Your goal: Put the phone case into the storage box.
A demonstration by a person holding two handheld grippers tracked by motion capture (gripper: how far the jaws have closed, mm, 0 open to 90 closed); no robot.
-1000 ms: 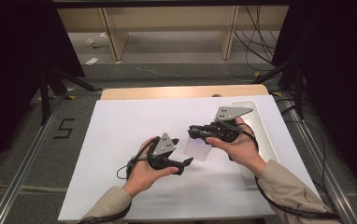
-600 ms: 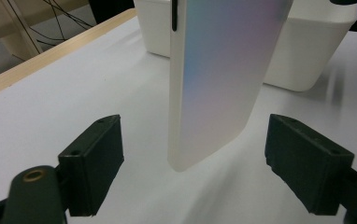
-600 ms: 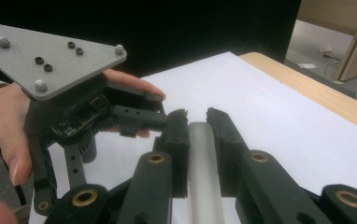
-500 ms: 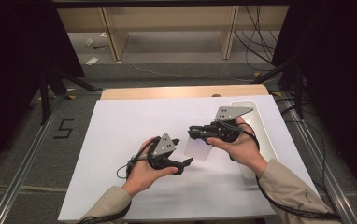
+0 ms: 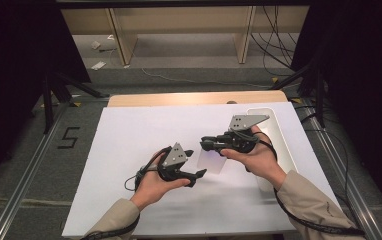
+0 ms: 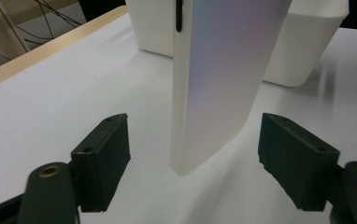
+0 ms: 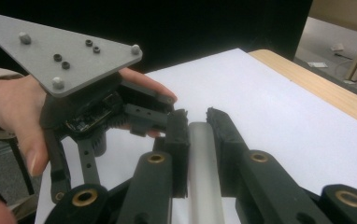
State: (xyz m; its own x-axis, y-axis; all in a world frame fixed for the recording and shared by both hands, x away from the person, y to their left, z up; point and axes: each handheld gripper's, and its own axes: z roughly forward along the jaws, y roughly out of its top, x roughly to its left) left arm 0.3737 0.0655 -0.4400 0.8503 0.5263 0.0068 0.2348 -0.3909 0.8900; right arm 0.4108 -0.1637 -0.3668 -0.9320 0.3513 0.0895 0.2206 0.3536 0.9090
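Observation:
A thin, flat white slab (image 5: 211, 162) with a pearly sheen hangs edge-down just above the white table. My right gripper (image 5: 205, 145) is shut on its upper end; in the right gripper view the slab's edge (image 7: 202, 158) runs between the pressed pads of that gripper (image 7: 197, 116). My left gripper (image 5: 196, 163) faces it from the left. In the left gripper view the slab (image 6: 218, 79) stands between the jaws of the left gripper (image 6: 200, 158), which have just been closing, with a gap on each side of the slab.
A long white tray (image 5: 279, 135) lies on the table's right side, behind the slab as a white bin (image 6: 303, 46). The white tabletop (image 5: 129, 150) ends at a wooden strip (image 5: 194, 98) at the back. Cables and dark stands ring the table.

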